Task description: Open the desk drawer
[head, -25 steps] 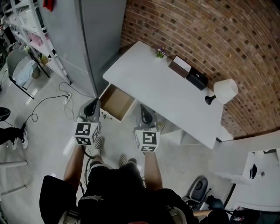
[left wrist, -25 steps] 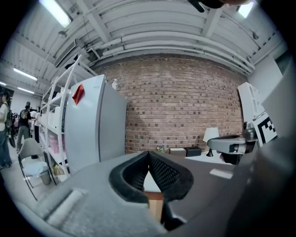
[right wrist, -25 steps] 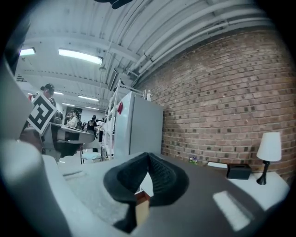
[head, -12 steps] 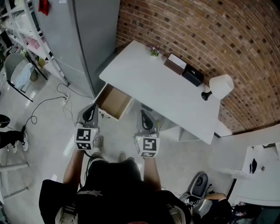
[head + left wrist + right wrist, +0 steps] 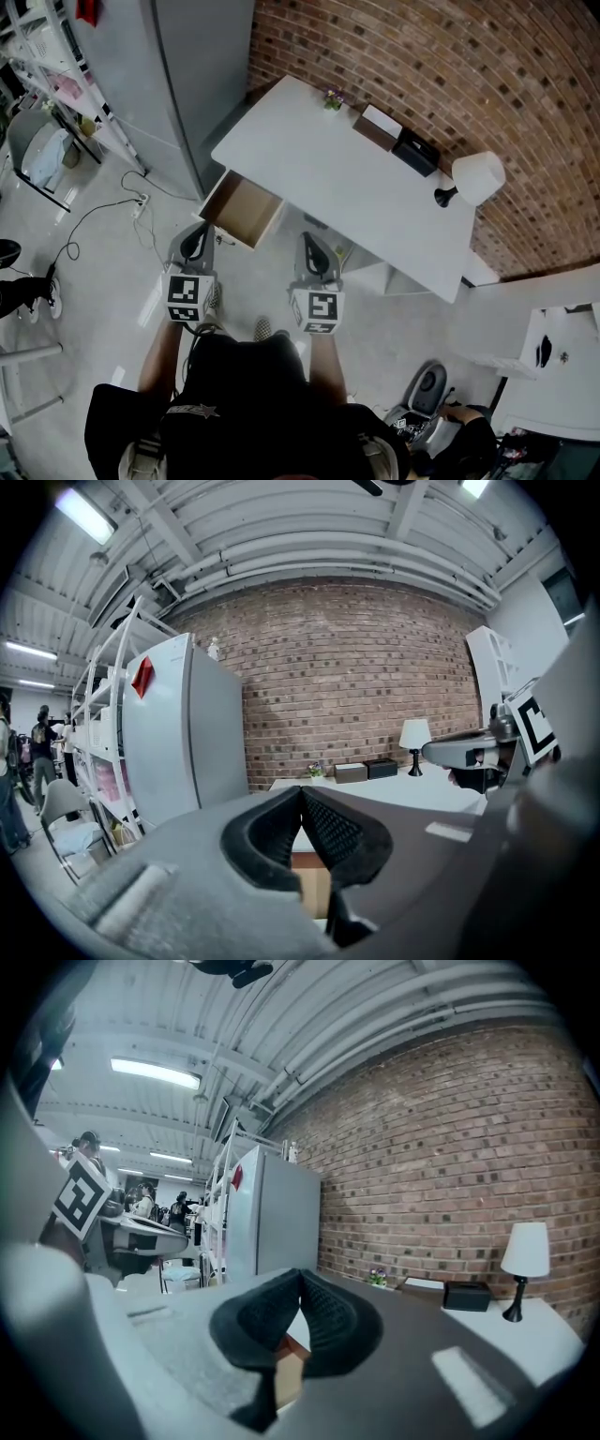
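Jaws together and empty, the left hand-held gripper (image 5: 197,234) and right hand-held gripper (image 5: 310,241) have backed off the pulled-out brown wooden drawer (image 5: 242,208), so opening looks done

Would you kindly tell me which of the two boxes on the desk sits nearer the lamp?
The black box, lying between the brown white-topped box and the lamp.

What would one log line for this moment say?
drawer: open | left hand-held gripper: shut, empty | right hand-held gripper: shut, empty

No word, number or brand can be read here, only black-and-white square code patterns on the left white cube (image 5: 185,297) and the right white cube (image 5: 315,310).
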`<state>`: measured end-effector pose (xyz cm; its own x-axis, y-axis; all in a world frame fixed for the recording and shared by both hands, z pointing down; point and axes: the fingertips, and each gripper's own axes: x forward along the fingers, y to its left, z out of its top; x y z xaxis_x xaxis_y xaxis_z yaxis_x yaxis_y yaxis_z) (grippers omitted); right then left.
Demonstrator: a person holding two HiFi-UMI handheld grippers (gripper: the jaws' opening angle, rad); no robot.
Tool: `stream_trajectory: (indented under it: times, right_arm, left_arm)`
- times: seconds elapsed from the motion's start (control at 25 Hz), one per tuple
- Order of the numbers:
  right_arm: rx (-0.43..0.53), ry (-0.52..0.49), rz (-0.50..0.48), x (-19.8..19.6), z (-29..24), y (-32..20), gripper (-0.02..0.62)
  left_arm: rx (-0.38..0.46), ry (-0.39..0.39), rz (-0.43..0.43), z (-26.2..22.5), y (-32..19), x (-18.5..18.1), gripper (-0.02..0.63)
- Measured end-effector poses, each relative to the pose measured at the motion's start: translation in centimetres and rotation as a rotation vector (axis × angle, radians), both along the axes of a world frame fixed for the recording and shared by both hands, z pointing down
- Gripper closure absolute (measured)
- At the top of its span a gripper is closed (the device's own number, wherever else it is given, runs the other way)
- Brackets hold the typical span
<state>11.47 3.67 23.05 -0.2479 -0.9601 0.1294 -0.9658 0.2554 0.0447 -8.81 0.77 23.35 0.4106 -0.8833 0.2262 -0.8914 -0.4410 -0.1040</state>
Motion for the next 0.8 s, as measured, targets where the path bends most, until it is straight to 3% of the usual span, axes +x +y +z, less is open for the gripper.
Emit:
stream_trajectory:
  times: [0.8]
  right_arm:
    - [0.001,0.003,0.005,0.3,-0.02,-0.25,0.591]
  left_arm:
    - [0.022,-0.013,0.024,-0.24,-0.33,0.64,0.597]
